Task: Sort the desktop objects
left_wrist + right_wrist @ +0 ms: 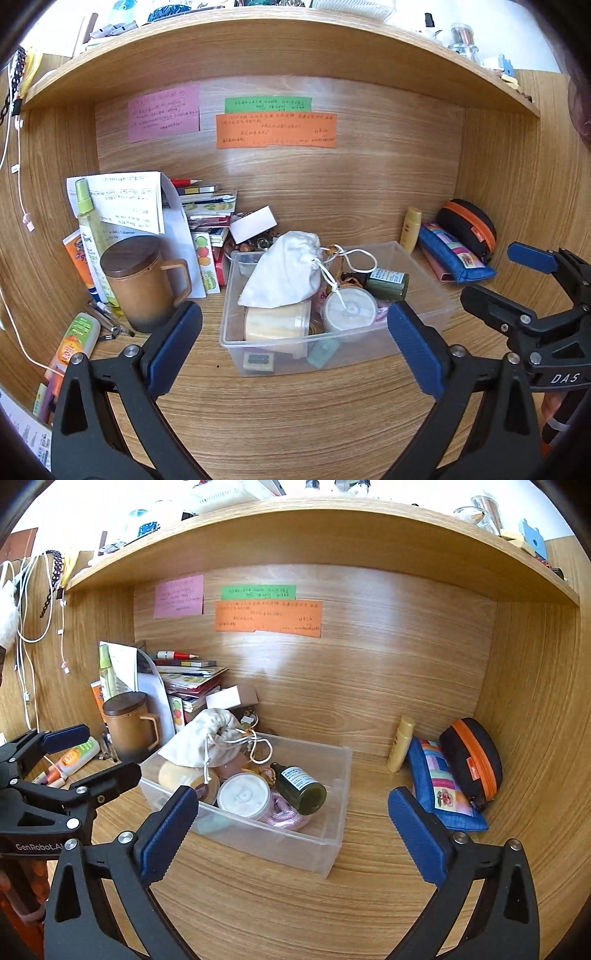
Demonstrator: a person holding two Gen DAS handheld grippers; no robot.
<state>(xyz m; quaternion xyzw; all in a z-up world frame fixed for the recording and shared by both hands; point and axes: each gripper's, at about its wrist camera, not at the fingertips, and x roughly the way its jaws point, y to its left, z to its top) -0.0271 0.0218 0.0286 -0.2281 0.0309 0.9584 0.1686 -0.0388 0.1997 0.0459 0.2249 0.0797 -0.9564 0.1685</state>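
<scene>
A clear plastic bin (424, 295) (332, 812) sits mid-desk. It holds a white drawstring pouch (288, 273) (207, 738), a dark green bottle (388, 282) (301, 788), a round white tin (349, 308) (243, 794) and other small items. My left gripper (293, 332) is open and empty, just in front of the bin; it also shows at the left edge of the right wrist view (92, 753). My right gripper (291, 819) is open and empty, in front of the bin's right part; it also shows at the right of the left wrist view (502, 273).
A brown lidded mug (142, 284) (129, 723), spray bottle (90, 236), tubes, pens and a stack of books and papers (207, 210) crowd the left. A yellow bottle (400, 744), blue pencil case (443, 790) and black-orange pouch (472, 760) lie at the right wall. A shelf overhangs.
</scene>
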